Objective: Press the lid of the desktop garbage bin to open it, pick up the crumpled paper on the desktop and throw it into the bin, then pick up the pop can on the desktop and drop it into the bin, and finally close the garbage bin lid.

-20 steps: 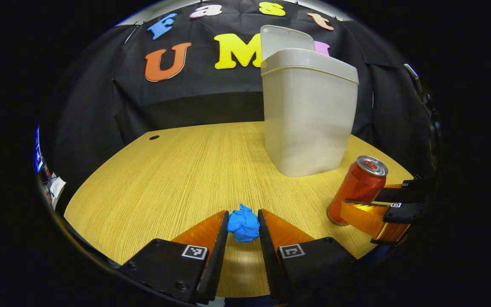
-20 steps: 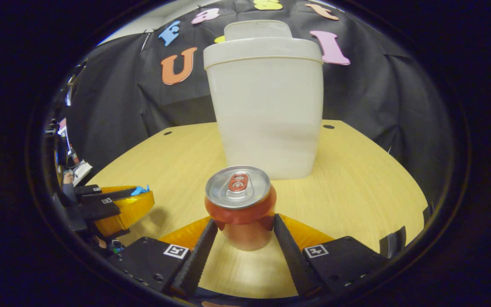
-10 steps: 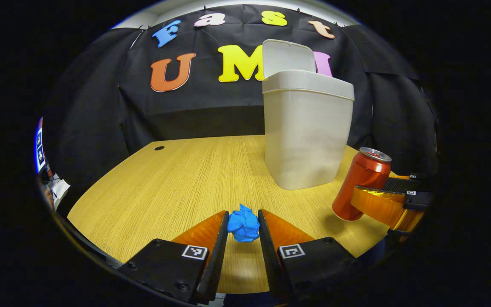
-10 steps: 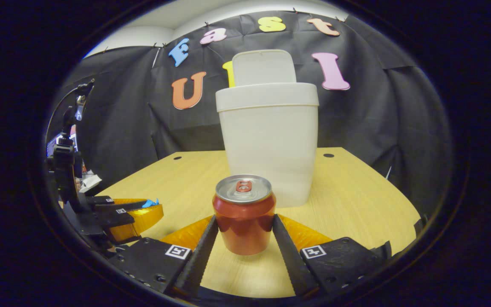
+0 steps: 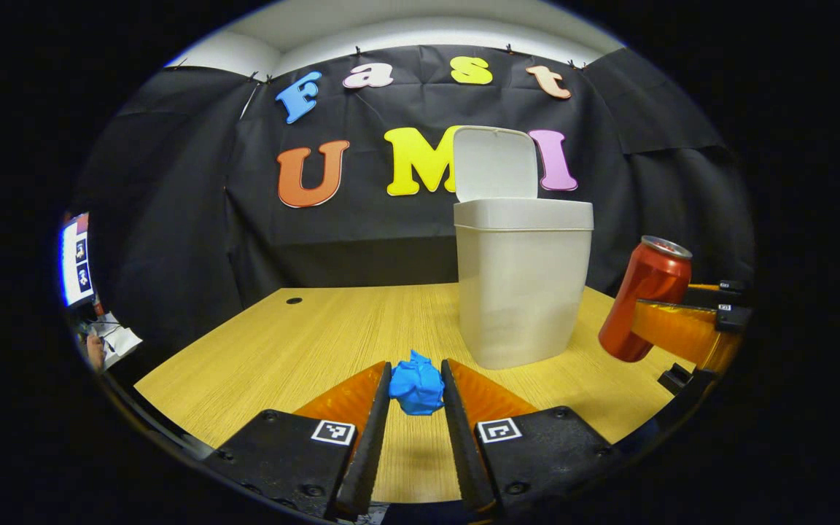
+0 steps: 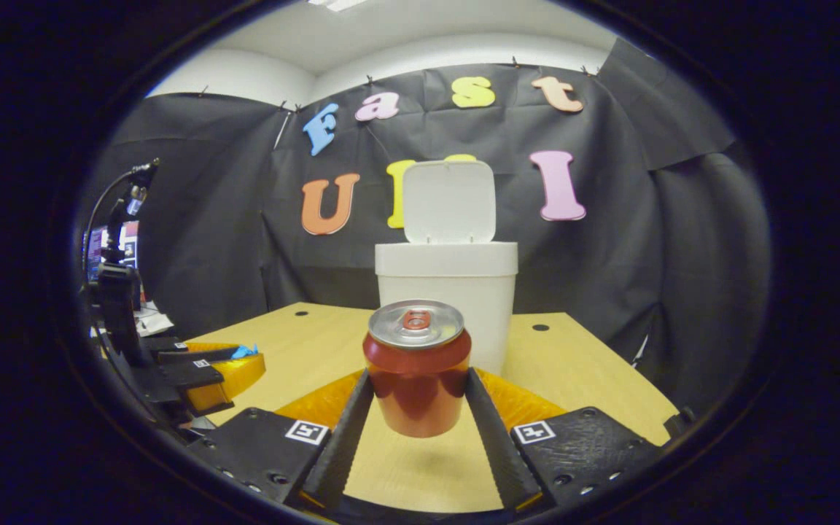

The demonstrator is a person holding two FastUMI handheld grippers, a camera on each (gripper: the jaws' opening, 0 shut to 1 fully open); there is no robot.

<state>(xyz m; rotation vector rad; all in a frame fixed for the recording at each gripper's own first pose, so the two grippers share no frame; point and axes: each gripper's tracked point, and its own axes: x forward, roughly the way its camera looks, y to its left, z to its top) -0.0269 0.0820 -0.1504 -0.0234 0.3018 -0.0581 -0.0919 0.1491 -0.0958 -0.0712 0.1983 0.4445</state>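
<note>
A blue crumpled paper ball (image 5: 416, 388) is pinched in my left gripper (image 5: 416, 390), lifted off the wooden desk (image 5: 303, 343). The white bin (image 5: 522, 281) stands ahead and a little to the right, its lid (image 5: 494, 164) flipped up. My right gripper (image 6: 417, 397) is shut on a red pop can (image 6: 417, 379), held upright above the desk with its shadow underneath. The bin (image 6: 456, 288) sits straight ahead behind the can, lid (image 6: 449, 202) raised. In the left gripper view the can (image 5: 644, 295) hangs at the right in the other gripper (image 5: 682, 328). The left gripper (image 6: 205, 364) with the blue paper (image 6: 243, 352) appears at the left of the right gripper view.
The desk has a cable hole at the back left (image 5: 294, 300) and another at the back right (image 6: 540, 327). A stand with a device (image 6: 117, 284) rises beyond the desk's left edge. Papers (image 5: 117, 339) lie off the desk at the left.
Both grippers have risen off the desk with their loads: the paper and the can hang higher, and the bin looks lower and farther away. Both stay shut.
</note>
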